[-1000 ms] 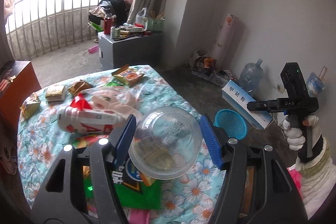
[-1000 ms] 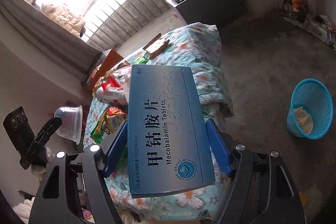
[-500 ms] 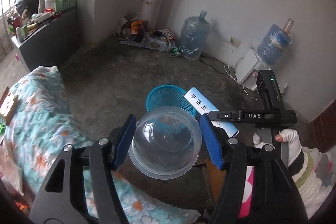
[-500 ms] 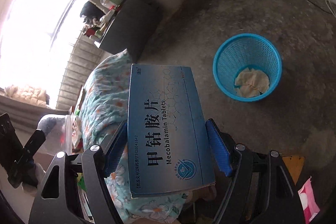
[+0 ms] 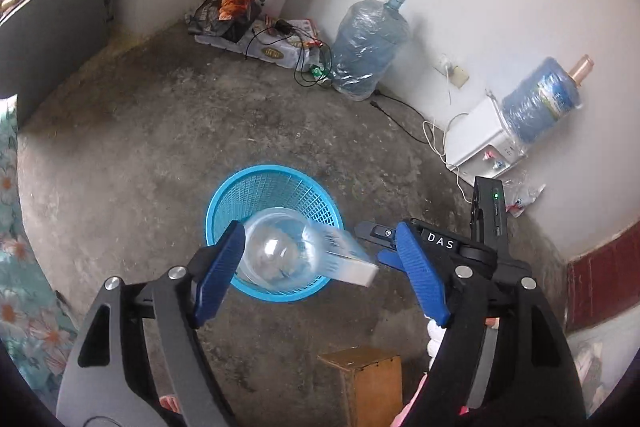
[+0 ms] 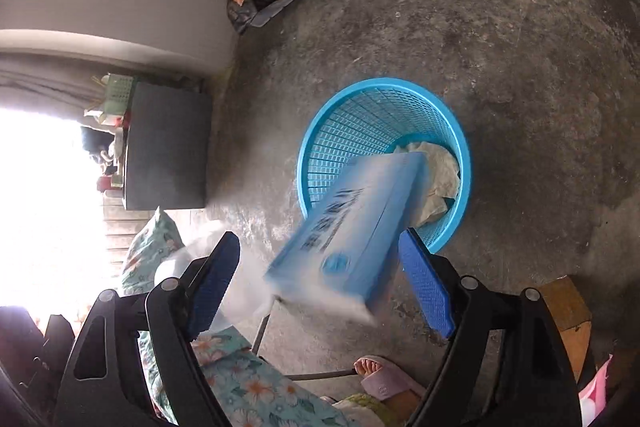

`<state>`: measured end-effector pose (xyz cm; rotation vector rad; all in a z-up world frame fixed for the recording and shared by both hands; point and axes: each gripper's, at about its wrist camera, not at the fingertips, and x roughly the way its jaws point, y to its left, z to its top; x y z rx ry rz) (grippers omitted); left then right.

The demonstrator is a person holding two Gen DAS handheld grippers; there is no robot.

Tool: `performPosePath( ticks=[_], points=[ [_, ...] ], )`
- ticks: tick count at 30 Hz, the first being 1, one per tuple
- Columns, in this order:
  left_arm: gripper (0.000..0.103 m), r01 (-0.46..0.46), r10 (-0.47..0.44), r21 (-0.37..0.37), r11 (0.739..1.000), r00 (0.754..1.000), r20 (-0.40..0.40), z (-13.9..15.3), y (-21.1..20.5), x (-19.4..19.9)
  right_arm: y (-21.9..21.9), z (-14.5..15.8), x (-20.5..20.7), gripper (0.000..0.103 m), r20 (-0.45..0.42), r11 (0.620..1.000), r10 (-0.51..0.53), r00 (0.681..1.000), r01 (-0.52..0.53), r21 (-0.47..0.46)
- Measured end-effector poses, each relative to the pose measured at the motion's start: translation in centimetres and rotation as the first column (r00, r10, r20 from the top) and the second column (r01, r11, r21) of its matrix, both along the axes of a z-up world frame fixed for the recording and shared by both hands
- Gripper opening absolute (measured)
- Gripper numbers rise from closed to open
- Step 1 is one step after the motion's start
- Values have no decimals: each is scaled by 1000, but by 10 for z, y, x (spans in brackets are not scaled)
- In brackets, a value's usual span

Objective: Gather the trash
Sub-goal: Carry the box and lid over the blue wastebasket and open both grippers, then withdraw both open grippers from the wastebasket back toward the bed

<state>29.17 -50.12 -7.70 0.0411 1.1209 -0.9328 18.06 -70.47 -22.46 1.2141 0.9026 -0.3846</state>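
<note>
My left gripper hangs above the blue mesh basket, its jaws opening. A clear plastic bowl has left the pads and is dropping into the basket. My right gripper points down at the same basket, and its jaws are opening too. The blue Mecobalamin tablet box is blurred and tilted, sliding out from between the pads toward the rim. In the left wrist view the box lies just right of the bowl, with the right gripper behind it. Crumpled paper lies in the basket.
Bare concrete floor surrounds the basket. A wooden stool stands close by it. Two water jugs, a white dispenser and cords line the wall. The floral-clothed table and a person's foot in a pink slipper are beneath me.
Both grippers swung from the table to above the basket and tipped downward. Their jaws widened and let go of the bowl and the box, which now fall toward the basket.
</note>
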Motion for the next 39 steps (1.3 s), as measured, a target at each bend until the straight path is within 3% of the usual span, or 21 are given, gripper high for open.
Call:
performPosePath(
  ticks=[3,7,11,14,18,23,28,32,39],
  points=[
    [74,-11,9,-30,1000,999,-39,-1,9,0,0,-12,-7,79,22,1000,-24,999,23,21],
    [74,12,-11,-57,998,1000,21,16,35,-6,12,-11,-20,79,33,1000,-2,999,3,-16],
    [74,30,-21,-107,994,997,79,47,76,-17,27,11,-33,79,48,995,37,998,-32,-90],
    [76,37,-21,-138,990,993,117,74,118,-29,46,41,-43,79,58,977,77,995,-64,-201],
    [77,9,19,-161,987,984,175,108,189,-42,81,88,-50,80,59,918,158,986,-125,-376],
    [78,-95,153,-222,970,953,260,159,298,-62,141,150,-58,85,87,799,254,963,-158,-580],
    [81,-226,308,-269,936,897,316,197,403,-91,200,197,-54,85,153,747,422,893,-248,-617],
    [83,-322,417,-303,897,845,334,211,470,-114,252,223,-45,85,183,708,565,805,-359,-609],
    [83,-423,499,-277,863,801,331,186,537,-148,356,241,-23,85,225,636,736,638,-540,-552]
  ],
)
